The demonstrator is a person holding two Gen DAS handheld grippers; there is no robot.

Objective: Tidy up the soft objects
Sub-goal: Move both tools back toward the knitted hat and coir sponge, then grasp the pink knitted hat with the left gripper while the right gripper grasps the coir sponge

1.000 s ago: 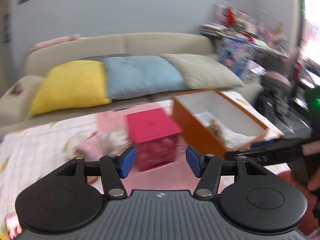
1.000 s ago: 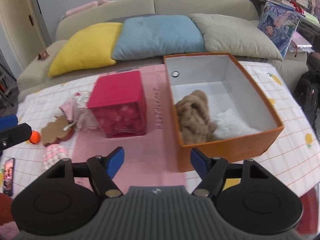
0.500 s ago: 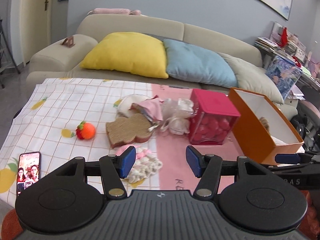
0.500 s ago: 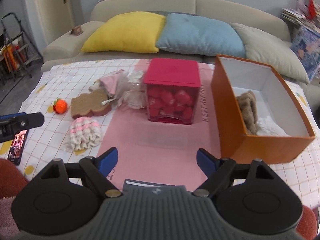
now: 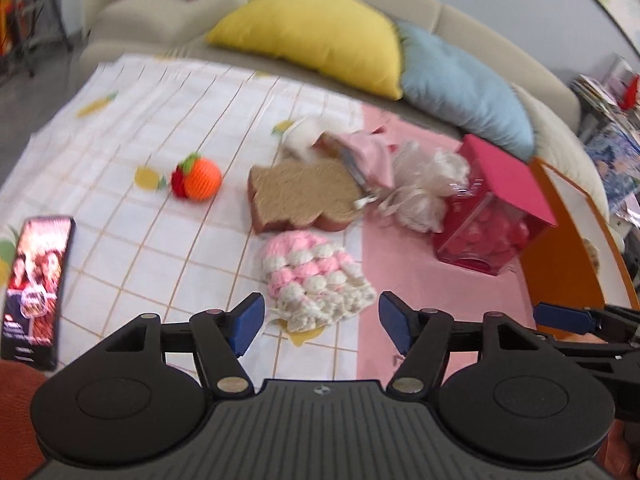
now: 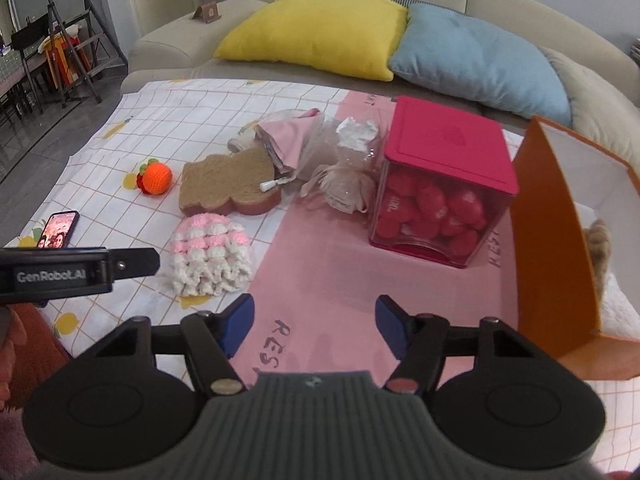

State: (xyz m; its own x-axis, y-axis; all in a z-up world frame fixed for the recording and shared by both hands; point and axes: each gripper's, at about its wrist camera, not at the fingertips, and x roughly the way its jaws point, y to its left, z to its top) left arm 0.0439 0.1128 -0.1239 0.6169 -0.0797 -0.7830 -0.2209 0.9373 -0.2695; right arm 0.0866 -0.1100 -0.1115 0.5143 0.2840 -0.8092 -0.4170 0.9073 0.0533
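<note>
1. Hovering above the table, the left gripper [image 5: 321,322] has its blue pads apart; the jaws have just been opening, and nothing is clamped between them.
2. Just beyond its fingertips lies a pink-and-white knitted piece [image 5: 316,278] on the checked tablecloth [image 5: 120,168], at the edge of the pink mat [image 5: 432,292].
3. The right gripper [image 6: 314,322] is over the pink mat, its pads apart and empty; its jaws have just been closing, with nothing between them.
4. From the right wrist view, the knitted piece sits ahead and to the left of the right gripper's fingertips, apart from them.
5. Past the knitted piece lies a brown toast-shaped cushion [image 5: 304,194], with a pink cloth [image 5: 370,156] overlapping its far corner.
6. A white mesh pouch [image 5: 426,188] lies beside the pink cloth, up against the red-lidded clear box [image 6: 444,184] filled with red pieces.
7. An orange knitted ball [image 5: 198,179] sits alone to the left of the cushion.
8. An orange box [image 6: 552,240] stands at the right, with a brown soft item [image 6: 600,248] and white material visible inside.
9. A phone [image 5: 36,284] lies screen-up at the near left edge.
10. Yellow [image 6: 320,32] and blue [image 6: 480,56] pillows rest on the sofa behind the table.
</note>
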